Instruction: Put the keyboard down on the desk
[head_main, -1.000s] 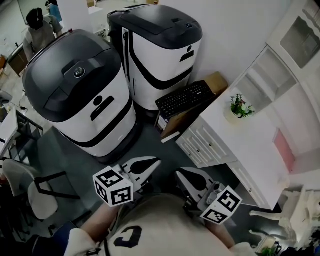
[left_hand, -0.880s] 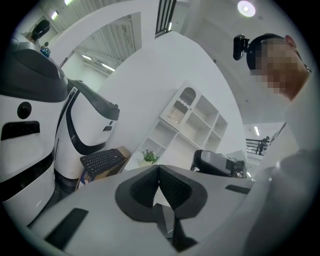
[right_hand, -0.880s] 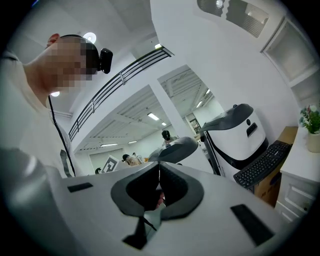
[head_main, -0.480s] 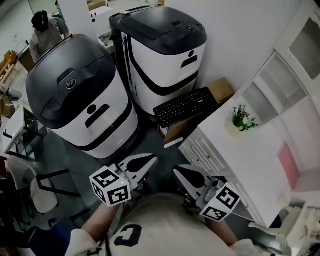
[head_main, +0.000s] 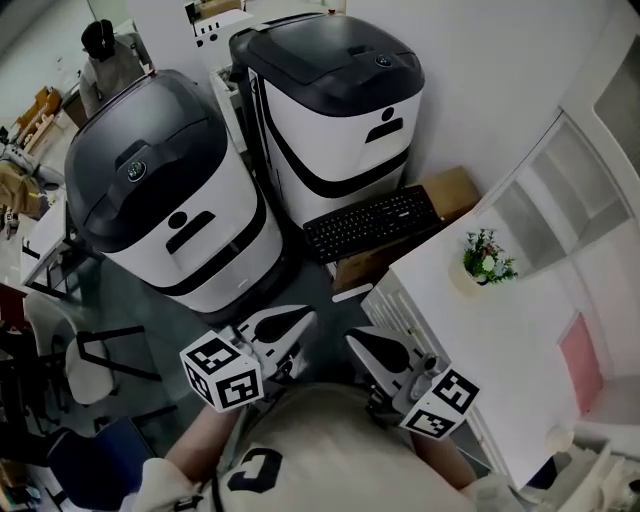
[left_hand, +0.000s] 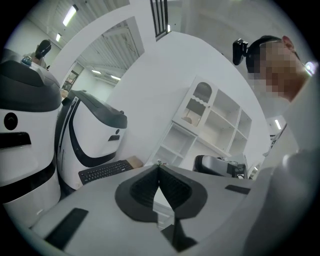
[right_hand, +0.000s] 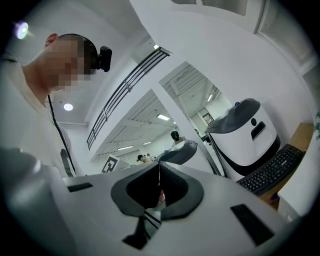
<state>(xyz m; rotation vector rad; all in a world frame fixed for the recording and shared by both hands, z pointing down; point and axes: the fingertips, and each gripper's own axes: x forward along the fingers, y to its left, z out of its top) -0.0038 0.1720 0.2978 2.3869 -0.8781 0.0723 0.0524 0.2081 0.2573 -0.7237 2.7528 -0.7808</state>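
Keyboard (head_main: 372, 222): black, likely stiff, light and thin. It lies across a cardboard box (head_main: 456, 188), just off the desk (head_main: 440, 290) edge. Likely best gripped at both short ends. Left gripper (head_main: 306, 320) and right gripper (head_main: 354, 340): jaws closed together, empty, well apart from the keyboard.

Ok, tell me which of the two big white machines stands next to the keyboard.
The farther one, by the wall: the black keyboard lies at its foot. The nearer machine stands further left.
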